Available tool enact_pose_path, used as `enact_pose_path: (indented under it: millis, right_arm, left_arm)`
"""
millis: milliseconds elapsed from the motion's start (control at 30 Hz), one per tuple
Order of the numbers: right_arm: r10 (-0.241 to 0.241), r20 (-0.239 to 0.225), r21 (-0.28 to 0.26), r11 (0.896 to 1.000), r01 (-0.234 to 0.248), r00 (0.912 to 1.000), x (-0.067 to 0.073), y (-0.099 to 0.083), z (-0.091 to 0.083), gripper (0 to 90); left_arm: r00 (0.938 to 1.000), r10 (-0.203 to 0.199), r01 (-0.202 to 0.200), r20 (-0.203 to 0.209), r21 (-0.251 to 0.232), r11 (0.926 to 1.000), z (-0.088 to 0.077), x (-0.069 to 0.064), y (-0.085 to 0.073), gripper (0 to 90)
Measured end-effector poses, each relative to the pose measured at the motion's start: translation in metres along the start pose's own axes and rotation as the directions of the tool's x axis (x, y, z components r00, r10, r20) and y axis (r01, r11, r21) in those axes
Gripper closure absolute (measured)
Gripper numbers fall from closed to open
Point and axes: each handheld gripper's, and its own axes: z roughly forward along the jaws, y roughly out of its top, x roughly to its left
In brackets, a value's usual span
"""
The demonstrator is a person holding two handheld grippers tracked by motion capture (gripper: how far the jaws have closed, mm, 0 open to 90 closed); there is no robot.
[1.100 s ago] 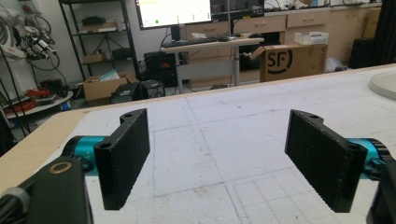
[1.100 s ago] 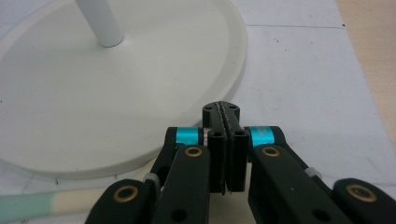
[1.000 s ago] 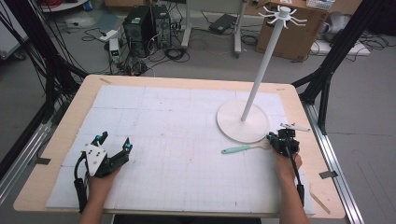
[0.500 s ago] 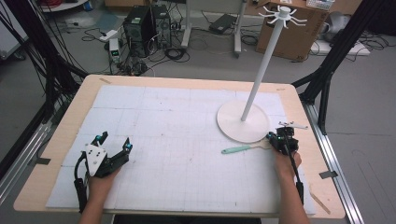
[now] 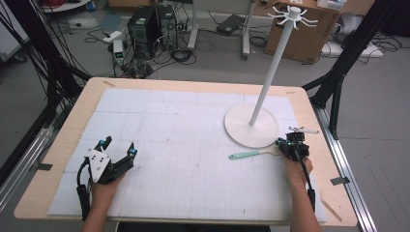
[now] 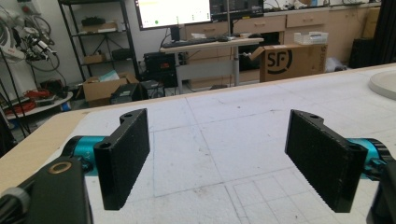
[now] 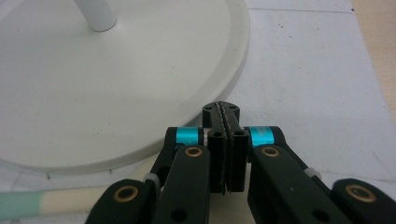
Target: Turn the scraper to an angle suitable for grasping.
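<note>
brush (image 5: 252, 154) | mint-and-cream handle | flat on mat | beside stand base (image 5: 241, 130)

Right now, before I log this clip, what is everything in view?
table: one, light wood, under it all
gridded mat: one, white, covers the tabletop
hook stand: one, white, round base at mat's right, tall pole with hooks on top
long-handled utensil: one, mint-green and cream, lying flat in front of the base
small part: one, white, right of the base, too small to name
computer towers: two, black, floor beyond table
cardboard box: one, brown, floor behind stand
left gripper: black, open, mat's front left
right gripper: black, shut, at the utensil's cream end
</note>
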Motion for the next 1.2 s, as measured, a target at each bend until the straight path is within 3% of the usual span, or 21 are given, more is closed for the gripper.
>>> enact_pose_path:
  millis: [267, 400, 1200]
  right_arm:
    - [-0.017, -0.014, 0.022, 1.0, 0.017, 0.9998, 0.005, -0.002, -0.005, 90.0]
    - [-0.002, -0.021, 0.023, 1.0, 0.003, 0.9998, 0.005, -0.006, -0.008, 90.0]
    - [0.019, -0.069, -0.029, 0.999, -0.021, 0.9974, 0.008, -0.03, -0.03, 90.0]
  left_arm:
    - [1.0, 0.001, -0.001, 0.0, -0.001, 1.0, 0.0, 0.0, 0.0, 22.5]
    - [1.0, 0.005, -0.005, 0.0, 0.0, 1.0, 0.0, 0.0, 0.0, 22.5]
    - [1.0, 0.005, -0.005, 0.0, 0.0, 1.0, 0.0, 0.0, 0.0, 22.4]
